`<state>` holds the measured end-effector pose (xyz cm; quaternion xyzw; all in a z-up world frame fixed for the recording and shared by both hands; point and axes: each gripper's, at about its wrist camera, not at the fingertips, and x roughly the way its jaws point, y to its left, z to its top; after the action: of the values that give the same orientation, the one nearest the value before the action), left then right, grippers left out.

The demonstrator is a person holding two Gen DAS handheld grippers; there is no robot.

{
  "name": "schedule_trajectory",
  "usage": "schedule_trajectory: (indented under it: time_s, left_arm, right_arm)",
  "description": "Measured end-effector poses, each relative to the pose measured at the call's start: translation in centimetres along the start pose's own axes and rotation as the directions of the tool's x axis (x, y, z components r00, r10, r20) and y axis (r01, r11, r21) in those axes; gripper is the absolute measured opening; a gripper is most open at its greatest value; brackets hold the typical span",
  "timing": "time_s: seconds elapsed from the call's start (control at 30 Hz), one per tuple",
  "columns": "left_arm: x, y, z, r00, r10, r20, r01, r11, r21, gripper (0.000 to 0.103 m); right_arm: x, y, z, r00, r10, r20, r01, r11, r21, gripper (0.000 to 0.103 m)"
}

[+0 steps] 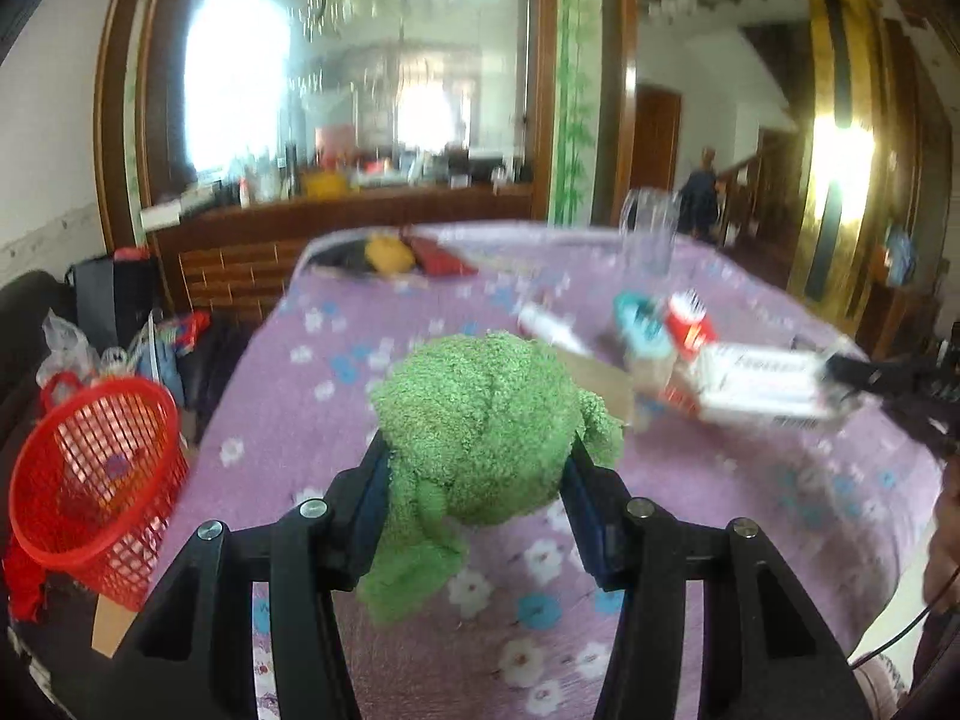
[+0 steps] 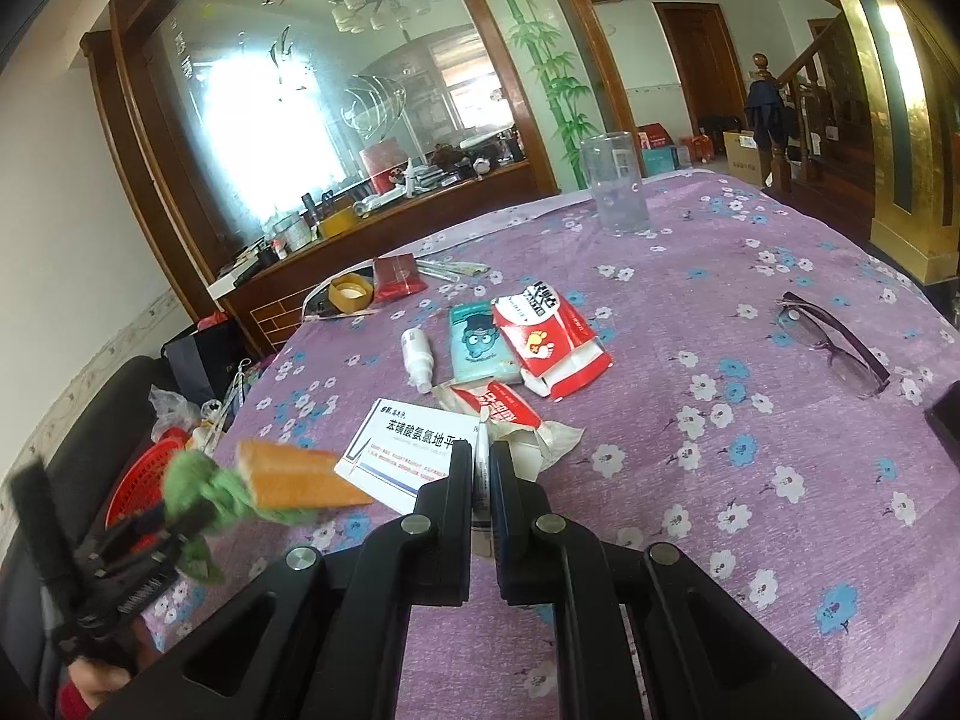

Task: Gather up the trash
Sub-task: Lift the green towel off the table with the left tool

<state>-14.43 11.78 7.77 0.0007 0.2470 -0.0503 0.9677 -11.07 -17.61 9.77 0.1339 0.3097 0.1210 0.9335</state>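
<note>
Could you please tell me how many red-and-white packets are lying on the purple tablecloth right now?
2: the larger red-and-white packet beside the teal tissue pack, the smaller packet nearer, just behind the white medicine box.

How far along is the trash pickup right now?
Little looks binned: the red basket shows only small bits. In hand: the left gripper clamps a green sponge; the right gripper pinches a white medicine box. Left: red wrappers, teal packet, small bottle.
</note>
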Motion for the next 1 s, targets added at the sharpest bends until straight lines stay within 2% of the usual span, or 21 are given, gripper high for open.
schedule_trajectory:
  time_s: [0.1, 0.4, 1.0]
  left_arm:
    - [-1.0, -0.3, 0.6, 0.999, 0.008, 0.037, -0.008, 1.000, 0.001, 0.052]
    - [-3.4, -0.7, 1.6, 0.996, -0.007, 0.086, 0.007, 1.000, -0.001, 0.052]
    - [-2.5, -0.7, 1.2, 0.998, 0.011, 0.055, -0.011, 1.000, -0.002, 0.052]
  right_arm:
    - [-0.2, 0.2, 0.0, 1.000, 0.001, 0.008, -0.001, 1.000, -0.008, 0.006]
    - [-0.7, 0.6, -0.1, 1.000, 0.014, 0.015, -0.014, 1.000, -0.017, 0.006]
    - [-0.9, 2.1, -0.3, 0.999, 0.036, 0.007, -0.035, 0.998, -0.045, 0.006]
